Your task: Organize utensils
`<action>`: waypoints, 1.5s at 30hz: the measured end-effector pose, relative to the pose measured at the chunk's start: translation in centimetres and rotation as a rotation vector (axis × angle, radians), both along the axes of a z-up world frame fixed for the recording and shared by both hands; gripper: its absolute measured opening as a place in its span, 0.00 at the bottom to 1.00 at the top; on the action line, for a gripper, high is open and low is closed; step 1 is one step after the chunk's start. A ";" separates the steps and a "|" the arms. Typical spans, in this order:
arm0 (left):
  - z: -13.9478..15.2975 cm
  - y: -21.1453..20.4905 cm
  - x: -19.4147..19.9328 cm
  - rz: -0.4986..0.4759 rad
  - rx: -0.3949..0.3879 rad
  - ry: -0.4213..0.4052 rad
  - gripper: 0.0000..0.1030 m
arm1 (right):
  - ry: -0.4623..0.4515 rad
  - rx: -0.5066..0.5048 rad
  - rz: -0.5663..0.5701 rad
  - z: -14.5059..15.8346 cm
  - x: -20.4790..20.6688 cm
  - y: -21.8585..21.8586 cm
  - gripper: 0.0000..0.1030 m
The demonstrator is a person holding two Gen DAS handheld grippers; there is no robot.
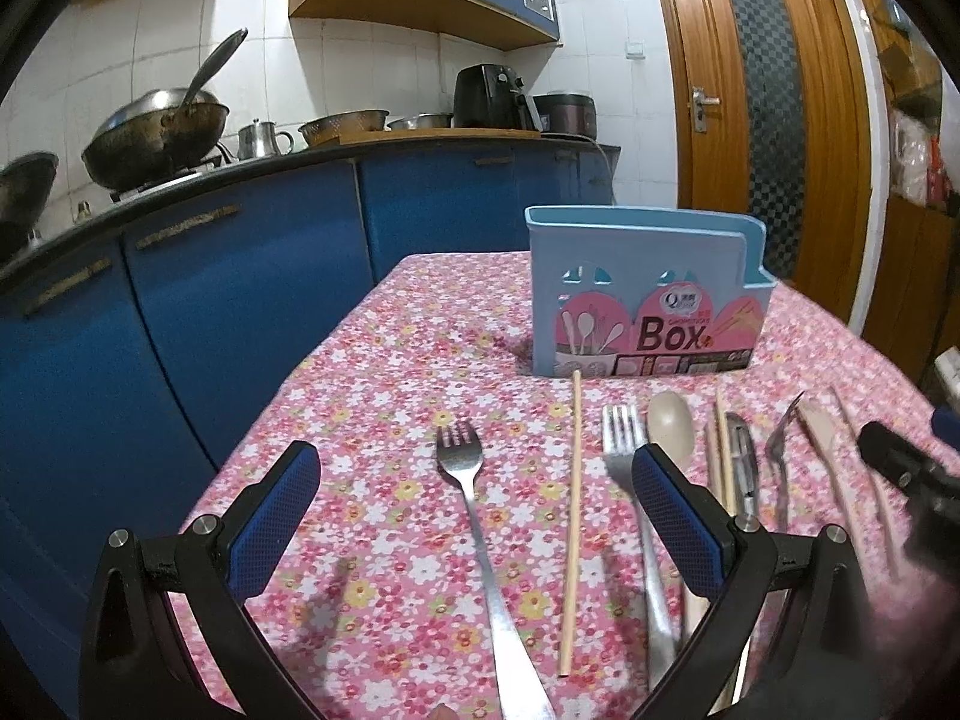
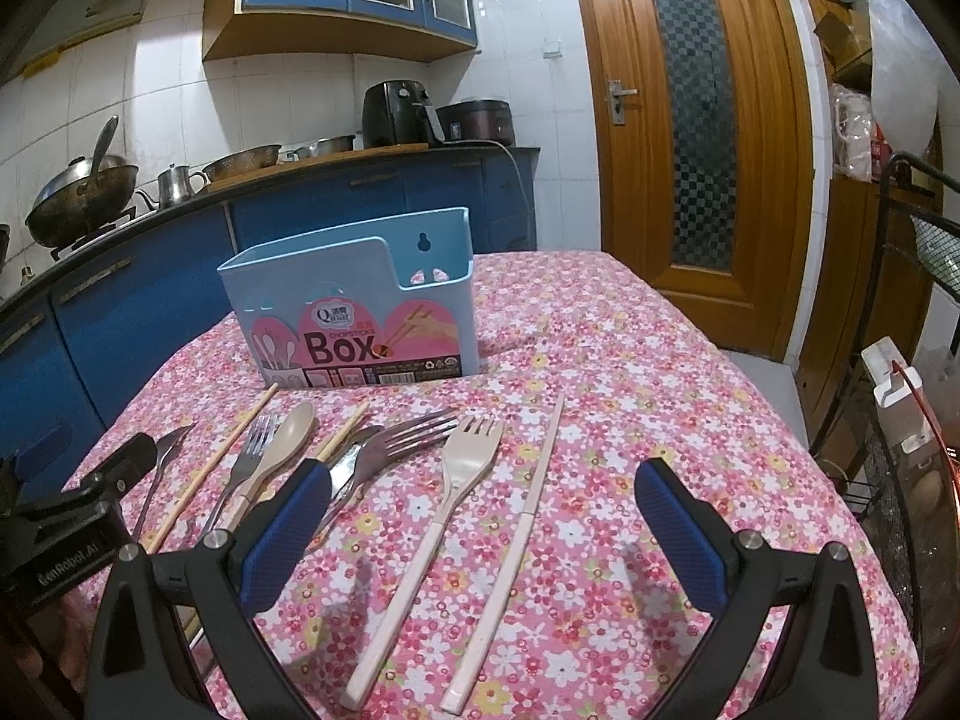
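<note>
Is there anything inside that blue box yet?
Nothing pokes above the rim of the blue box, and the visible back wall inside is bare. Its front wall hides the bottom, so that part stays unseen.

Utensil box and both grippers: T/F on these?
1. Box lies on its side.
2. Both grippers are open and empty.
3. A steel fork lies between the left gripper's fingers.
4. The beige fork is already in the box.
1. False. The blue utensil box stands upright on the floral tablecloth.
2. True. The left gripper and right gripper hold nothing.
3. True. The steel fork lies flat there.
4. False. The beige fork lies on the tablecloth.
</note>
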State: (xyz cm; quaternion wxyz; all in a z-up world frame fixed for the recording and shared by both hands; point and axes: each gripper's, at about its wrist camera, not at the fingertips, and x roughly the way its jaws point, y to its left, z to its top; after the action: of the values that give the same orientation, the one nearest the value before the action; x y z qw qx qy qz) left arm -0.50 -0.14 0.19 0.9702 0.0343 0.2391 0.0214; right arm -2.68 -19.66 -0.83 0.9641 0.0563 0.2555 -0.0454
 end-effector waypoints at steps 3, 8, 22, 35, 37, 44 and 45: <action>0.1 0.1 0.1 0.023 0.051 0.007 1.00 | 0.036 0.022 0.038 0.2 0.2 -0.4 1.00; 0.8 0.9 0.2 0.023 0.075 0.020 1.00 | 0.085 0.054 0.073 0.6 0.3 -1.5 1.00; 1.0 1.6 2.9 -0.146 0.016 0.297 0.88 | 0.328 0.067 0.128 0.8 3.2 -4.0 0.87; -0.9 3.7 6.5 -0.178 -0.148 0.580 0.60 | 0.524 0.049 0.237 -0.3 6.9 -3.2 0.58; -1.2 3.6 6.6 -0.200 -0.172 0.616 0.58 | 0.561 0.043 0.248 -0.5 7.5 -3.1 0.54; -1.4 2.1 7.5 -0.211 -0.137 0.675 0.43 | 0.673 0.085 0.255 -0.8 9.5 -3.4 0.43; -1.5 2.3 8.0 -0.214 -0.127 0.684 0.39 | 0.682 0.086 0.256 -0.8 9.6 -3.4 0.42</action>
State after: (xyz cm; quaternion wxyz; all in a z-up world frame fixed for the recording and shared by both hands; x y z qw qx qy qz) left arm 7.49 2.17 -1.28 0.8311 0.0039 0.5455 -0.1077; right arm 6.96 -23.08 -1.67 0.8182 0.0462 0.5687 0.0701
